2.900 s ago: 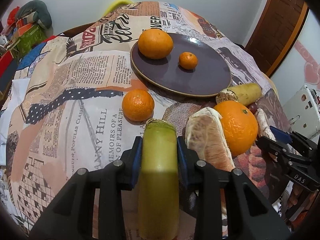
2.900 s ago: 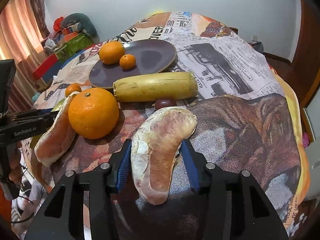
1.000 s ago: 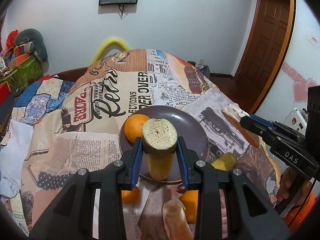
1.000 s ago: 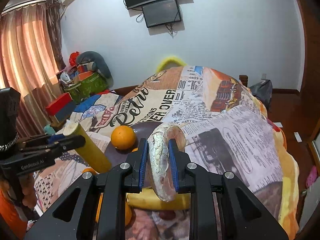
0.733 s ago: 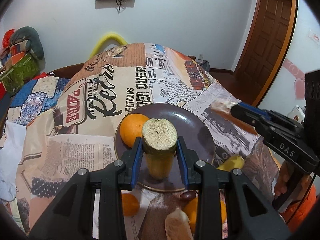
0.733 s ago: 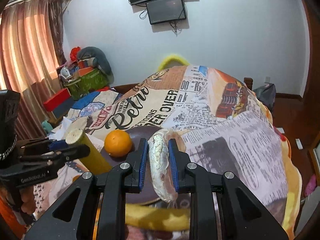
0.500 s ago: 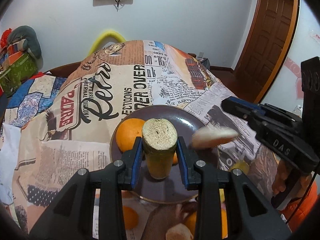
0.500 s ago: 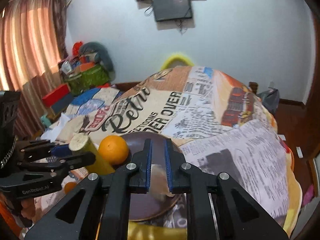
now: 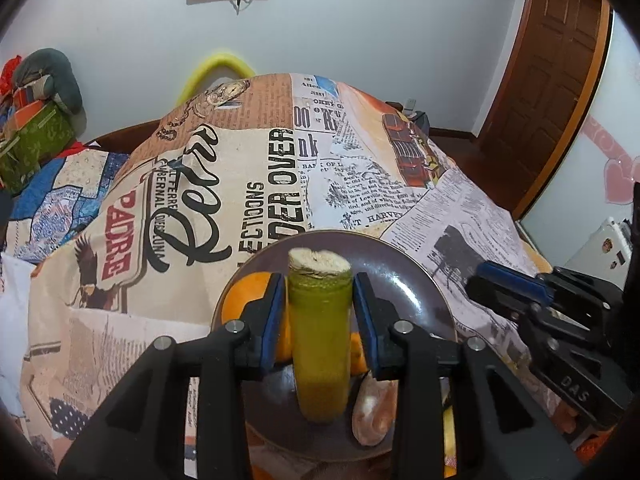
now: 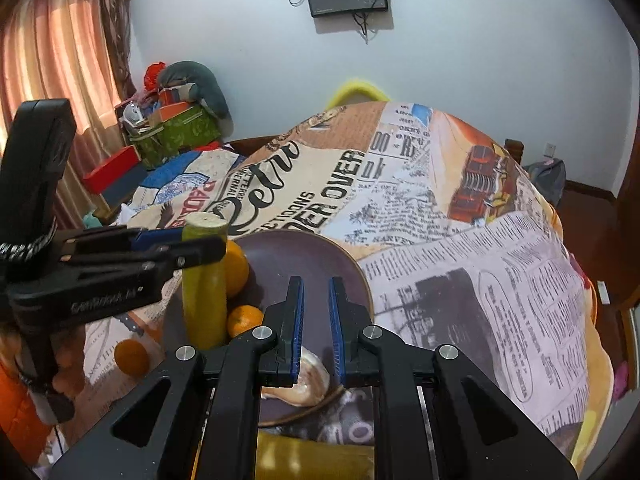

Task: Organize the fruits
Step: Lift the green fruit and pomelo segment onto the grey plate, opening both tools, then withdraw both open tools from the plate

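Observation:
A dark purple plate (image 9: 416, 288) (image 10: 312, 256) lies on the newspaper-print cloth. On it stands a green-yellow cut stalk (image 9: 320, 320) (image 10: 204, 292), nearly upright. My left gripper (image 9: 320, 284) is around its upper part; its jaws are opening and thin gaps show beside the pads. A big orange (image 10: 236, 268) and a small orange (image 10: 244, 320) sit on the plate beside the stalk. A peeled pomelo segment (image 10: 308, 380) (image 9: 374, 412) lies at the plate's near edge. Above that segment my right gripper (image 10: 316, 284) is shut with nothing in it.
Another small orange (image 10: 131, 356) lies on the cloth left of the plate. A yellow stalk piece (image 10: 312, 456) lies in front of the plate, partly hidden by my right gripper. Boxes and bags (image 10: 172, 128) are piled by the far left wall, and a wooden door (image 9: 552, 80) is at right.
The right gripper let the pomelo segment drop onto the plate and shut empty. The left gripper came forward and down, setting the stalk on the plate, and its pads eased off.

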`<state>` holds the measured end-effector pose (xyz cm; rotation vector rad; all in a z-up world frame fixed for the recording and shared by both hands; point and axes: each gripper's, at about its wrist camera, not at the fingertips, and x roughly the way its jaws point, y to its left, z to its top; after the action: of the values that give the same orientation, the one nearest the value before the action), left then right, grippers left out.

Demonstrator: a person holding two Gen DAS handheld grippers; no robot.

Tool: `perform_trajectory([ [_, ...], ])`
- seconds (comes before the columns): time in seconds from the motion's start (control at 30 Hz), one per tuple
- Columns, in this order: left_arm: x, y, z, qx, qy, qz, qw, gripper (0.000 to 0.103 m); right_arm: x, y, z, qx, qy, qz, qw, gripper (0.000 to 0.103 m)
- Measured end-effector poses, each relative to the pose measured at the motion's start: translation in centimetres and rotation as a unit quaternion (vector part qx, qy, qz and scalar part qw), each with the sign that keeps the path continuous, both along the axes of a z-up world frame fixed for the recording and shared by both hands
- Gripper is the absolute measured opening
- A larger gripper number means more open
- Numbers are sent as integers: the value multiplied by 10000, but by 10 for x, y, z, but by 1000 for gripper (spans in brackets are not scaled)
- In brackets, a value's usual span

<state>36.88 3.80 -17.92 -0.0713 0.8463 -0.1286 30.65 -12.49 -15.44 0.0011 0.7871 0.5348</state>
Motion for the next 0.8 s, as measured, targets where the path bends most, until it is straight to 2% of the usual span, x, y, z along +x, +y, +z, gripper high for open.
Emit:
perform_trajectory([
  [0.07, 0, -1, 2, -5, -31, 23, 10000, 51, 0, -6, -1, 56, 64, -25, 10000, 13],
  [0.1, -2, -1, 5, -19, -90, 30, 10000, 53, -1, -8, -1, 74, 81, -31, 9999, 15],
  [0.37, -20, -3, 15, 77, -140, -37, 9999, 53, -11, -20, -1, -4, 102, -1, 9999, 19],
  [0.43, -27, -3, 17, 110, -141, -42, 9998, 53, -15, -23, -2, -32, 125, 27, 9999, 30],
  [0.53, -36, -3, 20, 136, -127, -30, 9998, 54, -25, -28, 0, -111, 69, 22, 9999, 40],
  [0.63, -48, -3, 21, 107, -102, 6, 9999, 57, -34, -33, 3, -219, 23, 9, 9998, 45],
  [0.8, -72, -7, 21, 192, -50, -5, 9998, 58, -53, -41, 7, -253, 20, -43, 9997, 47],
])
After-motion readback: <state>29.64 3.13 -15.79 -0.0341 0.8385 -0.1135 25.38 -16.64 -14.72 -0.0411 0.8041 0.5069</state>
